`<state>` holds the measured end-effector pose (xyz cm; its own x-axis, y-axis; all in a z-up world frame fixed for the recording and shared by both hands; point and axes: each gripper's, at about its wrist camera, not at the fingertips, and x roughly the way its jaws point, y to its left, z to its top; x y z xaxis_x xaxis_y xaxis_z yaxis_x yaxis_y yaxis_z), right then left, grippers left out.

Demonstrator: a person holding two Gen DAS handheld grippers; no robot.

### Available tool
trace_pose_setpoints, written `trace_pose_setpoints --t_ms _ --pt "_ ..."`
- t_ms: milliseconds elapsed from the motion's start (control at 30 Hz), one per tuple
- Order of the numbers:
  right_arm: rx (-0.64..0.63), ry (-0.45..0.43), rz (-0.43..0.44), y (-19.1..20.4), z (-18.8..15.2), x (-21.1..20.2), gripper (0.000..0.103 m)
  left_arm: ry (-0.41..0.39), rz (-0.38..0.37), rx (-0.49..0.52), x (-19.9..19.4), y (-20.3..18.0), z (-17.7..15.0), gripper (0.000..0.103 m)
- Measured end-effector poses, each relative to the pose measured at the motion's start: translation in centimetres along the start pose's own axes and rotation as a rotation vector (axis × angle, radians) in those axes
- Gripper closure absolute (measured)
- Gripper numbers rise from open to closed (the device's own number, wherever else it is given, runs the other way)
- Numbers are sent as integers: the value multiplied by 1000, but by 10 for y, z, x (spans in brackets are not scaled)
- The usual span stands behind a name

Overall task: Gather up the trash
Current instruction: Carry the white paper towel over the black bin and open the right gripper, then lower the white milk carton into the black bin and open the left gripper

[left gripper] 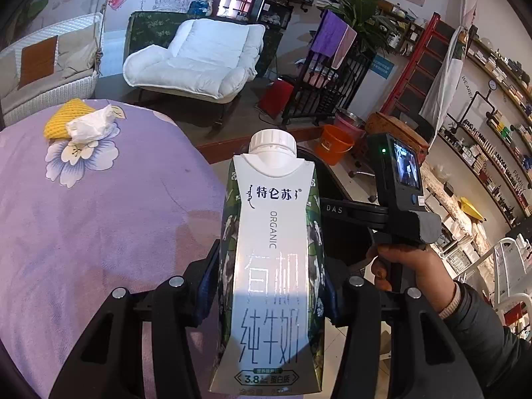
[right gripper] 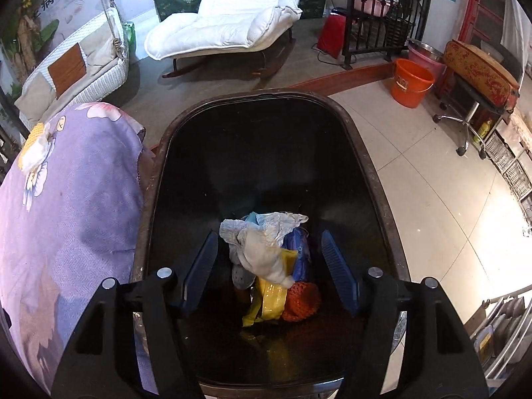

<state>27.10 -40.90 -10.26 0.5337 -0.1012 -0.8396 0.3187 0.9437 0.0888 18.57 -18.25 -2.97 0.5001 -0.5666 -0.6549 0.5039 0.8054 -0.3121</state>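
My left gripper is shut on a white and green milk carton with a white screw cap, held upright beside the purple flowered tablecloth. A crumpled white tissue and a yellow foam net lie at the table's far end. In the right wrist view my right gripper stands open over a black trash bin, nothing between its blue pads. Below it inside the bin lie crumpled white tissue, a yellow wrapper, an orange foam net and blue plastic.
The right gripper's handle and camera, held by a person's hand, is right of the carton. A white recliner, a wicker swing seat, an orange bucket, a wheeled stool and shelves stand around on the tiled floor.
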Motion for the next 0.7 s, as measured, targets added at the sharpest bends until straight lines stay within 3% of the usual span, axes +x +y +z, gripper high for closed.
trace_pose_setpoints --t_ms 367,700 --pt "-15 -112 -16 -4 -13 -38 35 34 -32 38 21 -18 10 52" --pt "87 -206 -51 -42 -44 -90 30 127 -88 54 71 -39 25 52"
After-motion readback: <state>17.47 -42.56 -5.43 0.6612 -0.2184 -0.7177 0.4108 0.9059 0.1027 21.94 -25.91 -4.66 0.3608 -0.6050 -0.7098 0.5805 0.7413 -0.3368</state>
